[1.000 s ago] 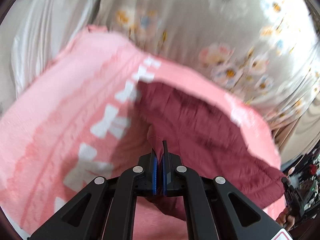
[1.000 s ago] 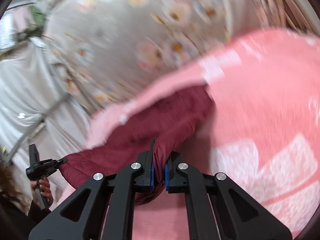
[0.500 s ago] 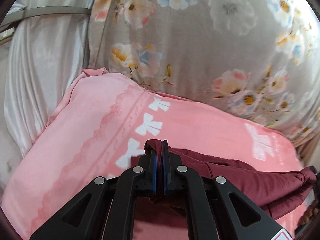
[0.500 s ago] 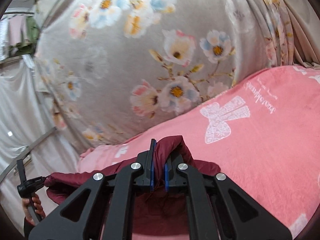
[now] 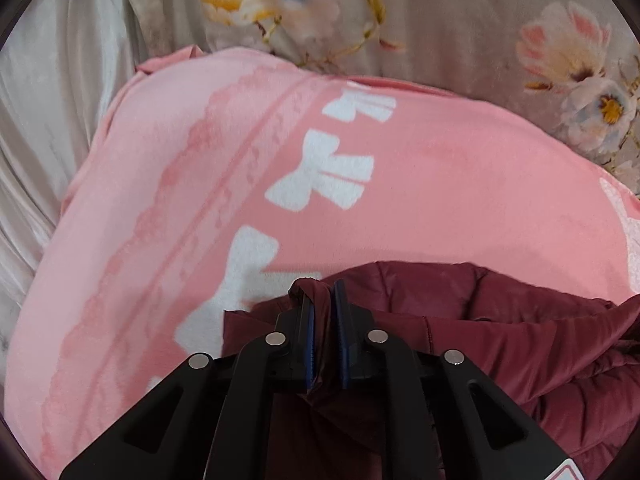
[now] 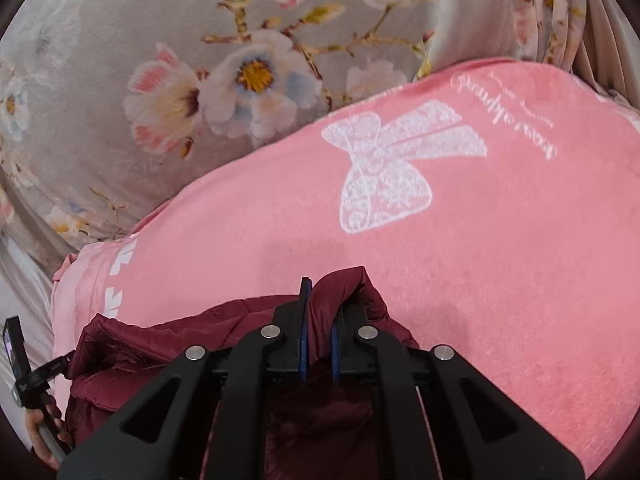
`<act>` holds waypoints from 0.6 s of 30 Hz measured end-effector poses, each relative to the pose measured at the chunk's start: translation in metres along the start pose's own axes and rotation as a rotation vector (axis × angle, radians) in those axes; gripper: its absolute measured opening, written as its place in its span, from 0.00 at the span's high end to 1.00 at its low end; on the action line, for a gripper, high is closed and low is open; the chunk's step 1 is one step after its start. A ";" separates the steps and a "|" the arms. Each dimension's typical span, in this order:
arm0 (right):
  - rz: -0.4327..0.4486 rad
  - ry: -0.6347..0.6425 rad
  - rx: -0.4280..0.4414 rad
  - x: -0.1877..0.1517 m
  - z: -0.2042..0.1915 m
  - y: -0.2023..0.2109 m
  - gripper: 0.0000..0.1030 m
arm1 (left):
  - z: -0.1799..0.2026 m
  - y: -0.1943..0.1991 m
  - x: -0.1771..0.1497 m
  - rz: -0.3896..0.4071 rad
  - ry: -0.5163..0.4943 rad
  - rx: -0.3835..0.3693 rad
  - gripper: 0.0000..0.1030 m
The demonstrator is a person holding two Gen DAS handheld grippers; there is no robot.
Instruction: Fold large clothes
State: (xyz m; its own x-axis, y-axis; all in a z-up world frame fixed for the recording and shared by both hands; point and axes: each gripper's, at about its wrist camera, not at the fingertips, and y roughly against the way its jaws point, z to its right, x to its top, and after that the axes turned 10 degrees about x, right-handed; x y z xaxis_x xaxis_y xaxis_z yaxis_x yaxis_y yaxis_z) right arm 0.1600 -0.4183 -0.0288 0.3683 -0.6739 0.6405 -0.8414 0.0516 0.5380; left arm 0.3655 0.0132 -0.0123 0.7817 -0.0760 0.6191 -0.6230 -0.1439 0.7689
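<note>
A maroon puffer jacket (image 5: 520, 320) lies on a pink blanket (image 5: 440, 180) printed with white bows. In the left wrist view my left gripper (image 5: 323, 294) sits at the jacket's left corner. Its jaws are opening, and a fold of maroon cloth still stands loosely in the widened gap. In the right wrist view my right gripper (image 6: 325, 296) holds the other corner of the jacket (image 6: 160, 344). Its jaws are starting to open, but the pads still pinch a bunched fold above the blanket (image 6: 480, 260).
A grey floral curtain (image 5: 440, 20) (image 6: 120, 80) hangs close behind the blanket. White satin cloth (image 5: 48, 100) drapes at the left. In the right wrist view a person's hand (image 6: 40, 436) grips the other gripper's handle (image 6: 24, 368) at the lower left.
Both grippers carried the jacket's edge forward and down onto the blanket, folding it over. The left jaws have spread apart; the right ones have barely widened.
</note>
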 end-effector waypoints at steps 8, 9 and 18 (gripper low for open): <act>0.096 -0.016 0.046 -0.003 -0.004 0.028 0.70 | -0.031 0.030 0.007 0.058 0.086 -0.146 0.84; 0.115 -0.018 0.045 -0.004 -0.004 0.034 0.63 | -0.038 0.038 0.010 0.074 0.101 -0.178 0.83; 0.184 0.039 0.037 -0.005 -0.026 0.068 0.51 | -0.058 0.110 0.026 0.324 0.147 -0.059 0.30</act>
State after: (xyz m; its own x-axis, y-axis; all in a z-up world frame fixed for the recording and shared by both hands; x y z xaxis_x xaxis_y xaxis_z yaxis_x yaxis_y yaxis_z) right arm 0.1112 -0.3922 0.0182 0.2215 -0.6267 0.7471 -0.9096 0.1434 0.3900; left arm 0.3152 0.0524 0.0977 0.5334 0.0349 0.8452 -0.8416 -0.0783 0.5344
